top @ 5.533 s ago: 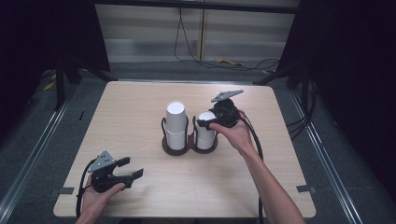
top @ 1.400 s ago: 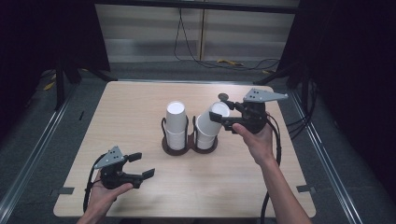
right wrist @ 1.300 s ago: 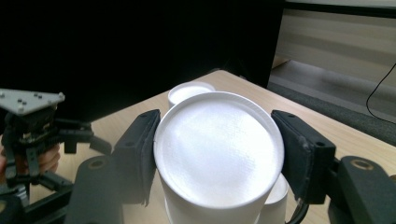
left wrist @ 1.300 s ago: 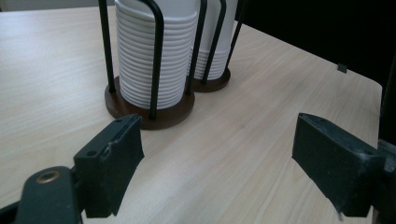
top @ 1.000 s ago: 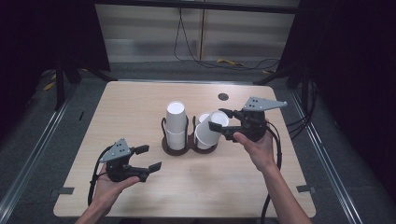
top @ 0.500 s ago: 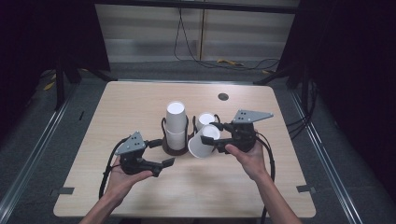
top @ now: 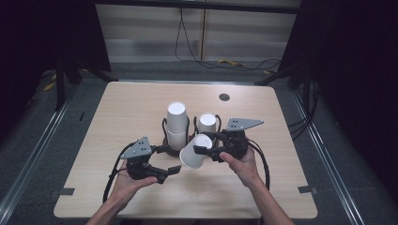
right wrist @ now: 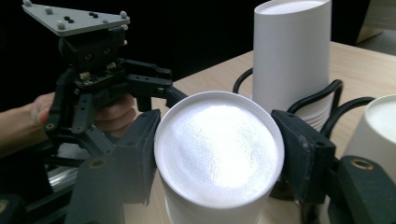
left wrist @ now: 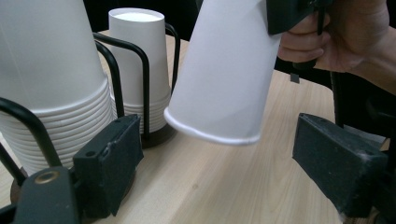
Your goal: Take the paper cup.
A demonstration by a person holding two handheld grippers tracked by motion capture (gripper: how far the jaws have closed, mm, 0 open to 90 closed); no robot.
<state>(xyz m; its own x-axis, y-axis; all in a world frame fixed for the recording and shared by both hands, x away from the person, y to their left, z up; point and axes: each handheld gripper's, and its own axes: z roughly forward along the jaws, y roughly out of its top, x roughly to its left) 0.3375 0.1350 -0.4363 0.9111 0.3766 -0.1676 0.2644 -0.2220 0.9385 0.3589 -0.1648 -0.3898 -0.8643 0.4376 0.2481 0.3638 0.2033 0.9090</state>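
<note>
Near the middle of the desk (top: pixel 117 117), toward its front edge: right gripper (top: pixel 204 151) pinching a single white paper cup (top: pixel 195 152) by its closed base end, pads pressed on either side, cup tilted with its open rim pointing down toward the desk's front left and held clear of the wood. Just left of that rim, left gripper (top: pixel 172 169) with jaws spread wide, cup rim between them but touching neither pad. Behind both, a black wire holder (top: pixel 165 126) carrying two upside-down stacks: taller stack (top: pixel 176 120) on the left, shorter stack (top: pixel 207 123) beside it. Farther back toward the right corner, a small dark round hole (top: pixel 224 97).
</note>
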